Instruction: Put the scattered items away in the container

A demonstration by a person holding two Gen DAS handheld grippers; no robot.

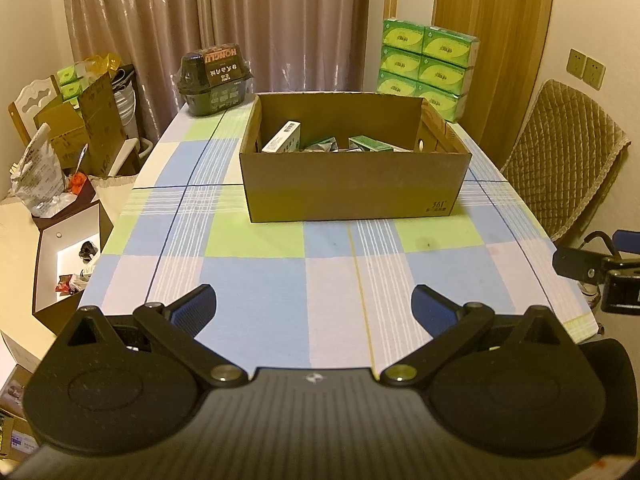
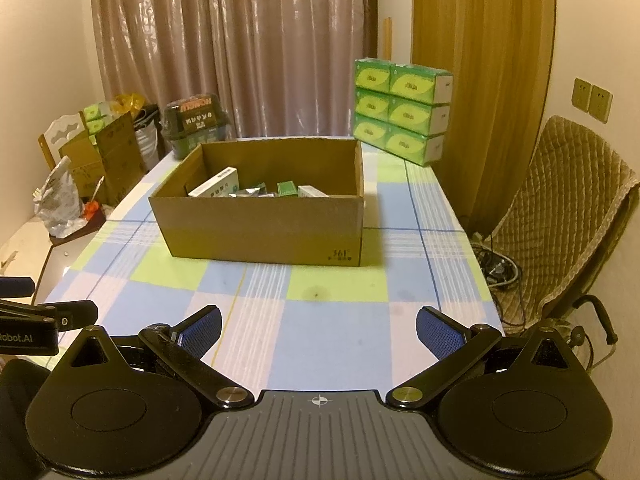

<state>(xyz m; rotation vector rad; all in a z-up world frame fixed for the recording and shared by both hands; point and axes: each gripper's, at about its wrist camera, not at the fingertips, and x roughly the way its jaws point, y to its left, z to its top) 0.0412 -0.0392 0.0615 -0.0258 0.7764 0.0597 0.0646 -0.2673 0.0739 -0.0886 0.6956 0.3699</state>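
The left gripper (image 1: 314, 308) is black, with two round discs, silver screws and a ribbed grey middle at the bottom of the frame. Its fingers (image 1: 198, 310) have blue bumpy pads. The right gripper (image 2: 319, 330) looks the same, with a small cross mark.

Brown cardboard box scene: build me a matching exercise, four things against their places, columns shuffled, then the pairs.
1. brown cardboard box
2. stacked green tissue packs
3. dark plastic-wrapped tubs
4. white rectangular carton

A. far right end of the checked tablecloth
B. inside the box, left side
C. middle of the table
D. far left corner of the table

Pairs: 1-C, 2-A, 3-D, 4-B
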